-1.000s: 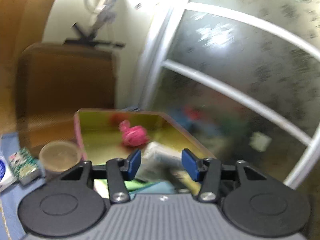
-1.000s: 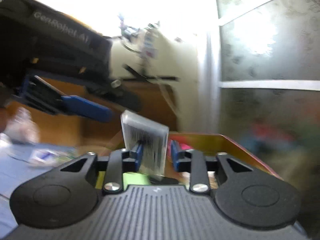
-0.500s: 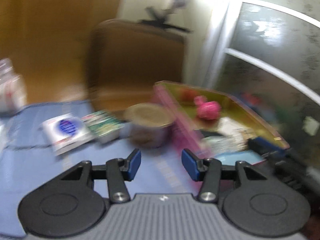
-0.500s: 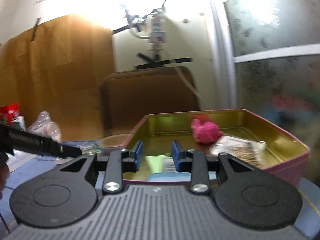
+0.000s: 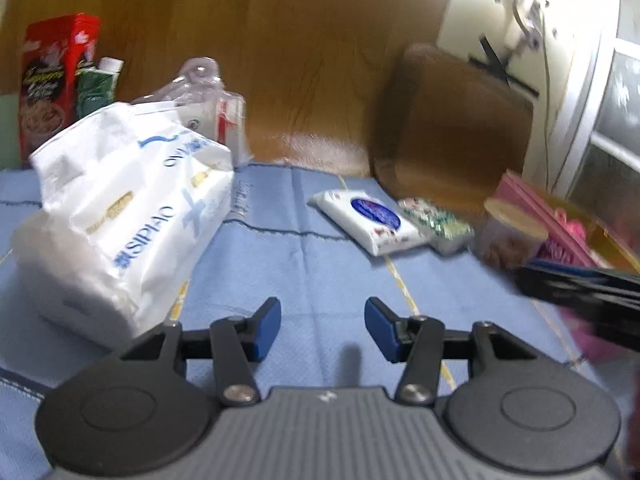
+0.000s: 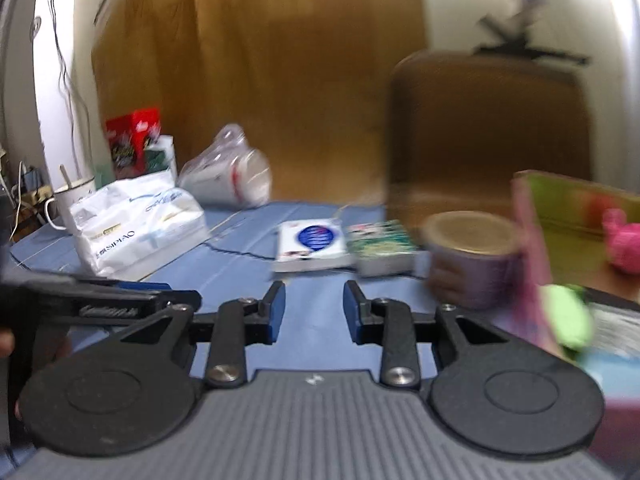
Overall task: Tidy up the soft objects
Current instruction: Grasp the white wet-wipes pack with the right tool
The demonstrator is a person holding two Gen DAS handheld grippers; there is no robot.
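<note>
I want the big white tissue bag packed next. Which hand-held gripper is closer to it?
Left. The left hand-held gripper hovers right beside the tissue bag; the right hand-held gripper is farther, toward the pink tin.

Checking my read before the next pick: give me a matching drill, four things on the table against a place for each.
Things:
1. large white tissue bag
2. small white pack with blue oval
3. pink soft toy
4. round tub with tan lid

Places:
A. inside the gold-lined tin
B. on the blue cloth, next to the green patterned pack
C. just outside the tin's pink wall
D. far left on the cloth, in front of the red box

Pairs: 1-D, 2-B, 3-A, 4-C
</note>
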